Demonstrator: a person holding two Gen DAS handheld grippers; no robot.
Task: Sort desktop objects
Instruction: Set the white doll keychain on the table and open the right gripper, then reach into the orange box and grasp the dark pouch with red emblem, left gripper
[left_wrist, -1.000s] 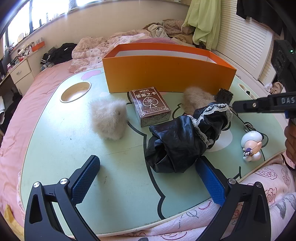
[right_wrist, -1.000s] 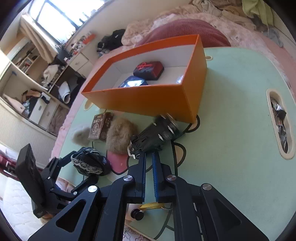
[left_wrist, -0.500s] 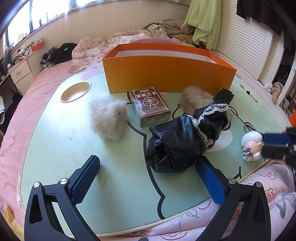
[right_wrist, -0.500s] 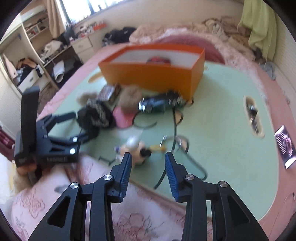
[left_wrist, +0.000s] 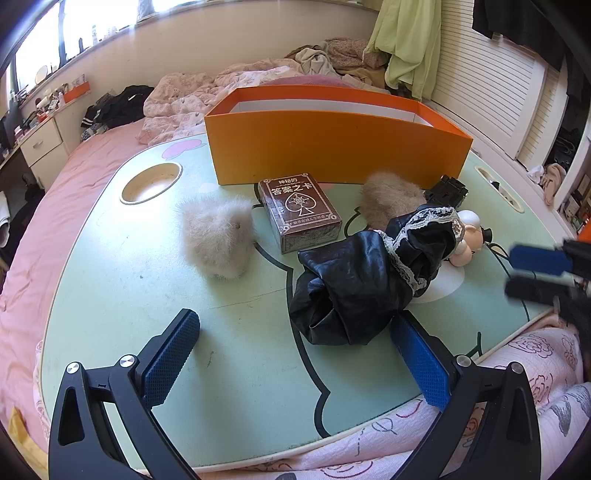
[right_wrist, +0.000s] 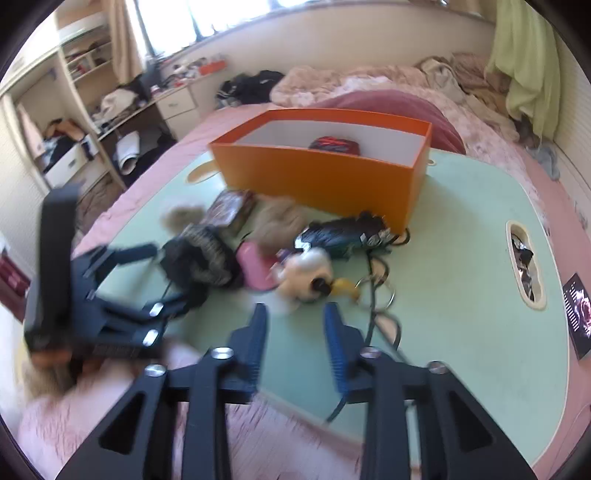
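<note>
Having slid toward the black lace-trimmed garment (left_wrist: 369, 280), the small figurine (right_wrist: 306, 273) is lying before the right claw (right_wrist: 295, 336), released, needing a gentle body grip, being light and fragile.

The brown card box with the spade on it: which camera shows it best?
The left wrist view. The card box lies sharp and unobstructed in front of the orange box, its lid printing plain. The right wrist view shows it only small and blurred.

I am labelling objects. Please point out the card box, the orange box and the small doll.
card box (left_wrist: 300, 201), left wrist view, top face.
orange box (left_wrist: 332, 147), left wrist view, front wall.
small doll (right_wrist: 308, 271), right wrist view, pale body.
</note>
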